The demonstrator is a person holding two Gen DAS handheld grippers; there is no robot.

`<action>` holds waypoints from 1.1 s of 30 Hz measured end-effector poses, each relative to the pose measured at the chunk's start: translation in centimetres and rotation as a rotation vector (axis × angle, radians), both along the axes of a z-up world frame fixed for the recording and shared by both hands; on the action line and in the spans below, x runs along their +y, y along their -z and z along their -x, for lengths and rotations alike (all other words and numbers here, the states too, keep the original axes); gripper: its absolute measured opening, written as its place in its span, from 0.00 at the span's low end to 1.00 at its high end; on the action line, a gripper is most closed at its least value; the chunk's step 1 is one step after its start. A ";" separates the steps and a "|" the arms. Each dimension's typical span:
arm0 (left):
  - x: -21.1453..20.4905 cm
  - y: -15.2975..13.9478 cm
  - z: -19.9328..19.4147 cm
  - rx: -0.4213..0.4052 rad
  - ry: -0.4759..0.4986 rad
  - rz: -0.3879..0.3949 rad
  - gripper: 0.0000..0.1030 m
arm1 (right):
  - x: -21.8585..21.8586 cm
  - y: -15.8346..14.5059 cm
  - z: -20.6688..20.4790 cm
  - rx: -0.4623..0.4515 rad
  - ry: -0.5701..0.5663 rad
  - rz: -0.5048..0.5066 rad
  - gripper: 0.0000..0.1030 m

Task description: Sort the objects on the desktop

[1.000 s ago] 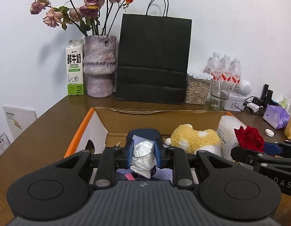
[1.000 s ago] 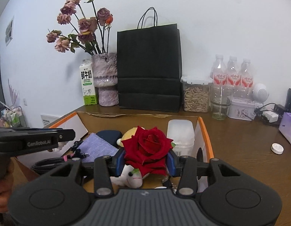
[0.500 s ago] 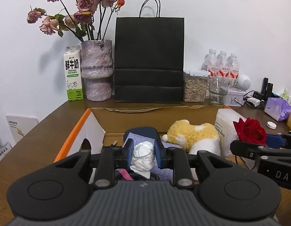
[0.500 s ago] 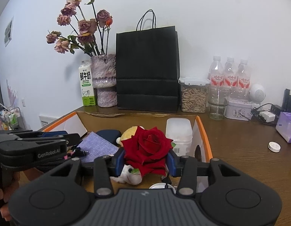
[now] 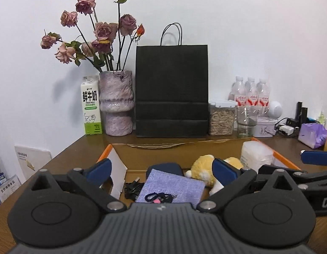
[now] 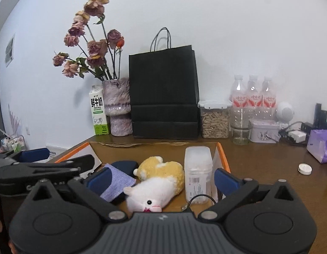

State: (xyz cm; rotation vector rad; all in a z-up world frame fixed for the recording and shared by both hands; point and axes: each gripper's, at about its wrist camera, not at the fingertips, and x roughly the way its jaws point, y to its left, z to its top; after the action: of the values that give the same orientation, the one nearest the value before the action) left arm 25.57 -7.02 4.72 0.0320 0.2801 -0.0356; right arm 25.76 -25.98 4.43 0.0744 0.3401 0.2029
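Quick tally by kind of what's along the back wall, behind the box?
Water bottles: 3
Milk carton: 1
Vase of dried roses: 1
Black paper bag: 1
Seed jar: 1
Empty glass: 1
Tin: 1
Total: 9

The left gripper (image 5: 161, 168), jaws opening and empty, hangs over a box (image 5: 119, 169) holding a purple cloth (image 5: 174, 185) and plush toy (image 5: 203, 167).

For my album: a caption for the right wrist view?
Right gripper opening, empty, over a box holding a plush toy.
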 end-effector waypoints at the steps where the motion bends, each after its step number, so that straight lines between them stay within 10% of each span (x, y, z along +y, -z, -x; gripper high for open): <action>1: -0.1 0.0 0.0 0.003 -0.003 -0.003 1.00 | -0.1 0.0 0.0 0.003 0.003 -0.003 1.00; 33: -0.4 -0.2 1.3 -0.027 0.014 0.008 1.00 | -0.1 -0.7 2.0 -0.051 0.010 0.006 1.00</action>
State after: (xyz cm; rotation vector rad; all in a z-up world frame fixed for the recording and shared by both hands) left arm 24.23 -7.42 4.88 0.0267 0.2527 -0.0501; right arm 23.77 -26.06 5.09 0.0649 0.2892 0.1938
